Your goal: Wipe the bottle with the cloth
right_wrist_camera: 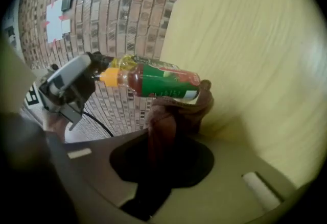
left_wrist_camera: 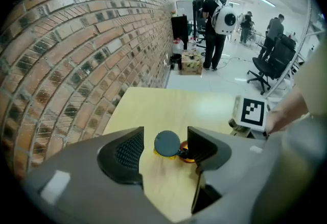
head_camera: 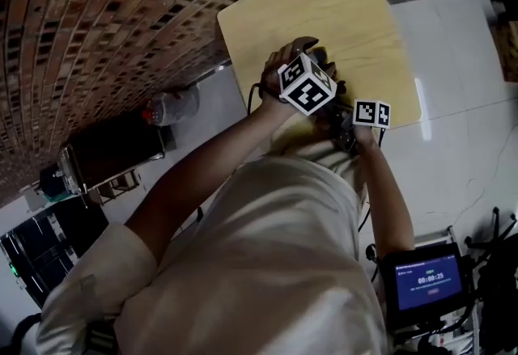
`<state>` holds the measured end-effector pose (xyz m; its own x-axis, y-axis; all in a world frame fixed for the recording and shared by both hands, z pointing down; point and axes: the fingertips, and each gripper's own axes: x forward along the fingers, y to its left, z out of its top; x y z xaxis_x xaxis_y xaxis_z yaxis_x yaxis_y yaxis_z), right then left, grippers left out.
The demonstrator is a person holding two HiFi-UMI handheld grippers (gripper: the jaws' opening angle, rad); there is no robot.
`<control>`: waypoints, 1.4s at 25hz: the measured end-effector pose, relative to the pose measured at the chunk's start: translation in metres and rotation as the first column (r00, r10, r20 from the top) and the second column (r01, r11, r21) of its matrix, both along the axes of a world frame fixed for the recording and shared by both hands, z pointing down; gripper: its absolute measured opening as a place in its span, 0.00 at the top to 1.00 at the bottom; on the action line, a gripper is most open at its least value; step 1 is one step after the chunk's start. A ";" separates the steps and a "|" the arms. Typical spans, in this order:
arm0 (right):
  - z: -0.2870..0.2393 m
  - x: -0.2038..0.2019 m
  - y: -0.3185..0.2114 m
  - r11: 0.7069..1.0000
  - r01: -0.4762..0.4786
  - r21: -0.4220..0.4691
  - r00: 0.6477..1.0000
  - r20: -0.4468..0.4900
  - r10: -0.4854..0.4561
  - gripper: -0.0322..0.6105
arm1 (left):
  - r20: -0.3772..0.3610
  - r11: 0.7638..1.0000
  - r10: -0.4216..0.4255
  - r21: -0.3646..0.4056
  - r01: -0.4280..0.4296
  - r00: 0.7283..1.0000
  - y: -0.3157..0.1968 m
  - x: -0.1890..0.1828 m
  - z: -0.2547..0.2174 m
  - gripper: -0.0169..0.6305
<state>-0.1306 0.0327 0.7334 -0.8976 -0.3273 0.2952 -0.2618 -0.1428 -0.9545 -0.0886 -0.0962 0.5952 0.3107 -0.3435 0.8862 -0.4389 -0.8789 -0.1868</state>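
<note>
A bottle with a green label, red contents and an orange neck stands on the light wooden table. In the left gripper view I look down on its dark round cap. My left gripper is over the cap, one jaw on each side, with a gap on the left, so it is open. My right gripper is shut on a brown cloth, whose top is bunched against the bottle's lower side. In the head view the hands and marker cubes hide bottle and cloth.
A brick wall runs along the table's left edge. A clear plastic bottle and a dark cart lie lower left of the table. A monitor sits lower right. People and an office chair stand far behind.
</note>
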 end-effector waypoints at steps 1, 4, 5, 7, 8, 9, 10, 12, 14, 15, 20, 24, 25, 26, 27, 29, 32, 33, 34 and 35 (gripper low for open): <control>-0.001 0.008 0.003 1.000 -0.022 0.003 1.000 0.002 0.021 0.85 | -0.030 1.000 -0.005 0.021 0.005 1.000 0.000 -0.003 -0.003 0.51; -0.006 0.033 0.006 0.995 -0.102 0.011 0.995 -0.001 0.102 0.85 | -0.097 0.998 -0.029 0.061 0.035 0.995 0.003 -0.015 -0.012 0.41; -0.008 0.041 0.005 0.992 -0.126 0.018 0.992 -0.005 0.126 0.85 | -0.111 0.997 -0.047 0.058 0.054 0.993 0.006 -0.020 -0.014 0.40; -0.012 0.059 0.004 0.986 -0.160 0.045 0.987 -0.025 0.162 0.85 | -0.125 0.994 -0.101 0.024 0.105 0.987 0.016 -0.030 -0.012 0.38; -0.014 0.067 0.003 0.983 -0.169 0.069 0.984 -0.044 0.173 0.85 | -0.123 0.991 -0.134 -0.004 0.134 0.983 0.022 -0.034 -0.009 0.37; -0.015 0.074 0.000 0.980 -0.173 0.099 0.981 -0.070 0.180 0.85 | -0.117 0.986 -0.168 -0.038 0.165 0.979 0.029 -0.039 -0.003 0.37; -0.017 0.080 -0.005 0.977 -0.170 0.132 0.978 -0.098 0.184 0.85 | -0.110 0.977 -0.205 -0.079 0.197 0.973 0.035 -0.043 0.005 0.37; -0.021 0.089 -0.015 0.968 -0.154 0.198 0.970 -0.156 0.186 0.85 | -0.102 0.943 -0.297 -0.187 0.275 0.950 0.050 -0.049 0.025 0.37; -0.027 0.096 -0.028 0.955 -0.116 0.272 0.957 -0.226 0.181 0.85 | -0.096 0.869 -0.419 -0.332 0.368 0.903 0.067 -0.051 0.045 0.38; -0.031 0.101 -0.036 0.945 -0.083 0.317 0.946 -0.273 0.175 0.85 | -0.095 0.821 -0.480 -0.399 0.408 0.872 0.074 -0.049 0.053 0.39; -0.064 0.114 -0.089 0.831 0.139 0.538 0.908 -0.405 0.110 0.85 | -0.161 0.771 -0.581 -0.424 0.475 0.798 0.066 -0.021 0.051 0.42; -0.066 0.093 -0.121 0.759 0.325 0.564 0.889 -0.456 -0.041 0.85 | -0.175 0.752 -0.622 -0.405 0.520 0.764 0.050 -0.013 0.050 0.56; -0.062 0.089 -0.128 0.752 0.356 0.555 0.879 -0.472 -0.068 0.85 | -0.159 0.744 -0.630 -0.403 0.533 0.760 0.049 -0.013 0.053 0.65; -0.058 0.085 -0.133 0.747 0.379 0.546 0.872 -0.482 -0.089 0.85 | -0.144 0.743 -0.630 -0.397 0.539 0.763 0.049 -0.013 0.055 0.72; -0.055 0.082 -0.137 0.742 0.396 0.540 0.868 -0.483 -0.111 0.85 | -0.132 0.751 -0.620 -0.387 0.535 0.773 0.049 -0.013 0.057 0.72; -0.058 0.073 -0.139 0.729 0.418 0.542 0.879 -0.444 -0.173 0.85 | -0.123 0.782 -0.576 -0.370 0.501 0.808 0.049 -0.010 0.057 0.73; -0.074 0.053 -0.129 0.708 0.452 0.542 0.891 -0.317 -0.326 0.85 | -0.130 0.847 -0.467 -0.350 0.400 0.875 0.048 -0.008 0.052 0.73; -0.076 0.047 -0.124 0.703 0.476 0.529 0.879 -0.286 -0.381 0.85 | -0.133 0.867 -0.424 -0.346 0.359 0.896 0.048 -0.007 0.051 0.73; -0.075 0.042 -0.120 0.697 0.504 0.511 0.863 -0.269 -0.427 0.85 | -0.137 0.885 -0.381 -0.342 0.317 0.915 0.047 -0.006 0.051 0.73; -0.072 0.037 -0.118 0.691 0.530 0.492 0.847 -0.262 -0.463 0.85 | -0.141 0.899 -0.338 -0.339 0.275 0.931 0.047 -0.004 0.051 0.73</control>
<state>-0.0931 -0.0850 0.6609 -0.9473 0.0256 0.3193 -0.2527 0.5527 -0.7942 -0.0930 -0.0489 0.6458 0.4083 -0.1683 0.8972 -0.6956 -0.6938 0.1864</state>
